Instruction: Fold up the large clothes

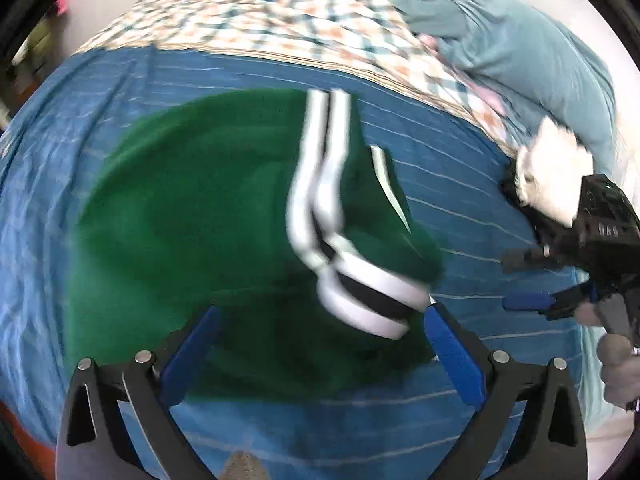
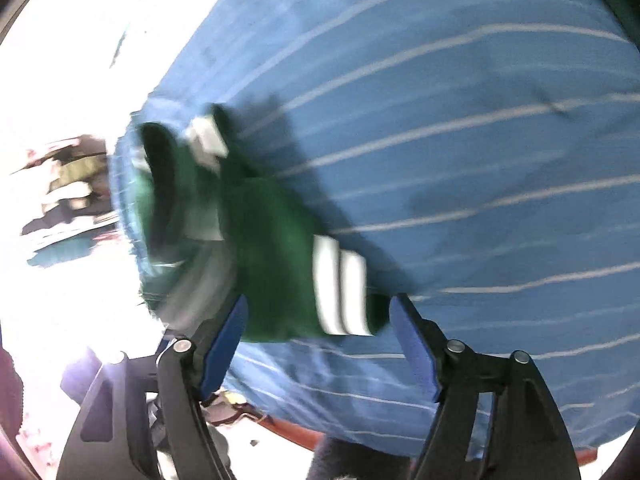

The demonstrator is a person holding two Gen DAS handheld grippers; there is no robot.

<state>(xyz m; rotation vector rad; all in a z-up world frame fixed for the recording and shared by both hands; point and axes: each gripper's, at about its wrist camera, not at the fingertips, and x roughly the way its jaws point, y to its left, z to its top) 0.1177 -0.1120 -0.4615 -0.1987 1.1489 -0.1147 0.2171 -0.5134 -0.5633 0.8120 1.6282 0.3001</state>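
Note:
A green garment [image 1: 192, 216] with white stripes and a white-and-black ribbed cuff [image 1: 372, 300] lies bunched on the blue striped bedsheet [image 1: 460, 184]. My left gripper [image 1: 320, 312] is open just above its near edge, the cuff between the fingers. My right gripper [image 2: 318, 304] is open over the garment's striped end [image 2: 340, 284], which lies at the bed's edge. The right gripper also shows in the left wrist view [image 1: 508, 280], open, off to the right of the garment. Both views are motion-blurred.
A checked blanket [image 1: 280, 28] and a grey-blue duvet [image 1: 520, 52] lie at the far side of the bed. A white fluffy thing [image 1: 552, 168] sits at the right. The bed's edge and bright floor [image 2: 72, 60] show in the right wrist view.

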